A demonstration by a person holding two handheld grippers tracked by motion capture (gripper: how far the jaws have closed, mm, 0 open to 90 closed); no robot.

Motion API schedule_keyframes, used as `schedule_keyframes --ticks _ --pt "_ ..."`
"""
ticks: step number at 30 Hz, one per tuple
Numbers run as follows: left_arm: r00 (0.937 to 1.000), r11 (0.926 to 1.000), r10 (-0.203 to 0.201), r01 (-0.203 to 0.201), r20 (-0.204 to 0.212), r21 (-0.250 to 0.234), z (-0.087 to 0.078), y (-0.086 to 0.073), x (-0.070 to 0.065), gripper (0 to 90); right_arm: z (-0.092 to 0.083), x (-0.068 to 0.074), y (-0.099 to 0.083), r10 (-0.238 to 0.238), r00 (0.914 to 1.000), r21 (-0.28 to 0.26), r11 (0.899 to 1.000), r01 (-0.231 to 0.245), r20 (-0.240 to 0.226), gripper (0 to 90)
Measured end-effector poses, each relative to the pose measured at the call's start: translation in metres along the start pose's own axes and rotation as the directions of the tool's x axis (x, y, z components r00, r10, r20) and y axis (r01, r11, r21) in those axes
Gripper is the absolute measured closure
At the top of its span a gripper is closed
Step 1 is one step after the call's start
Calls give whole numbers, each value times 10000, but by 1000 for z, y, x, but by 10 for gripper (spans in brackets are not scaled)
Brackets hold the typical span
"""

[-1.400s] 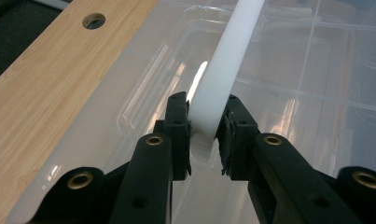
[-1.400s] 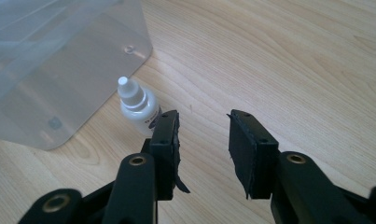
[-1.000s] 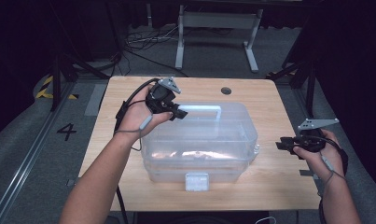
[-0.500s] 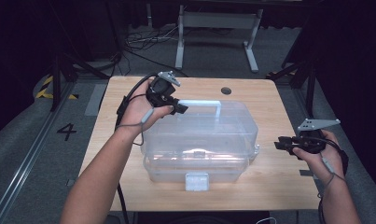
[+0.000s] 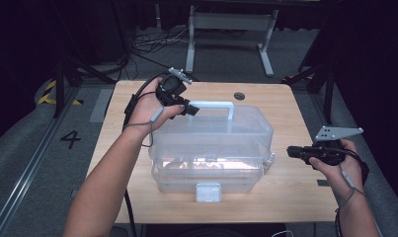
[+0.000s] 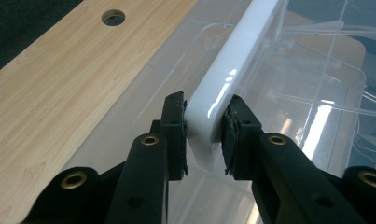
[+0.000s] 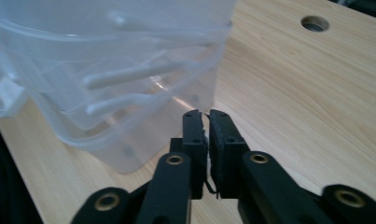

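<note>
Left claw (image 6: 204, 135) clamped on handle (image 6: 232, 74) end – box (image 5: 211, 143) to be lifted level; right claw (image 7: 206, 140), just closed empty beside box – kept clear.

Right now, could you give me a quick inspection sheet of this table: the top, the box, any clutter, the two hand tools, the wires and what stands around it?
Surface: wooden table, pale grain, a round hole near the far edge.
Job's things: clear plastic box with a white handle raised and a white latch at the front.
Clutter: nothing seen.
Grippers: left gripper closed on one end of the handle; right gripper beside the box's end, apart from it, its jaws have just closed, nothing between them.
Cables: one black cable trails from the left gripper; more lie on the floor behind.
Surroundings: grey floor, a metal stand beyond the table, dark walls.
</note>
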State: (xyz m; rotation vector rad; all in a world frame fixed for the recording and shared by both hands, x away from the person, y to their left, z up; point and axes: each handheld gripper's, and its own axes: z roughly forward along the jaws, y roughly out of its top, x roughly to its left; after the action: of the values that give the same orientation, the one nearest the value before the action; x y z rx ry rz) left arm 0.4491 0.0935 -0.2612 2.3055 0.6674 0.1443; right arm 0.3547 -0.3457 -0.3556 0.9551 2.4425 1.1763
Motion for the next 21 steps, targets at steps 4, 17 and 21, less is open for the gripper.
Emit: schedule_keyframes --ticks 4,17,21 --pt "9999 9999 -101 100 134 72 0 3 4 727 0 11 5 -395 9984 -187 9991 388 -394 900" --pt "9998 9996 -124 121 122 266 0 9 8 721 19 32 13 -1165 9709 -1260 9878 914 -2094 900" --pt "9999 9996 -109 105 131 256 0 9 8 721 29 35 13 -1220 9650 -1455 9853 896 -2320 900"
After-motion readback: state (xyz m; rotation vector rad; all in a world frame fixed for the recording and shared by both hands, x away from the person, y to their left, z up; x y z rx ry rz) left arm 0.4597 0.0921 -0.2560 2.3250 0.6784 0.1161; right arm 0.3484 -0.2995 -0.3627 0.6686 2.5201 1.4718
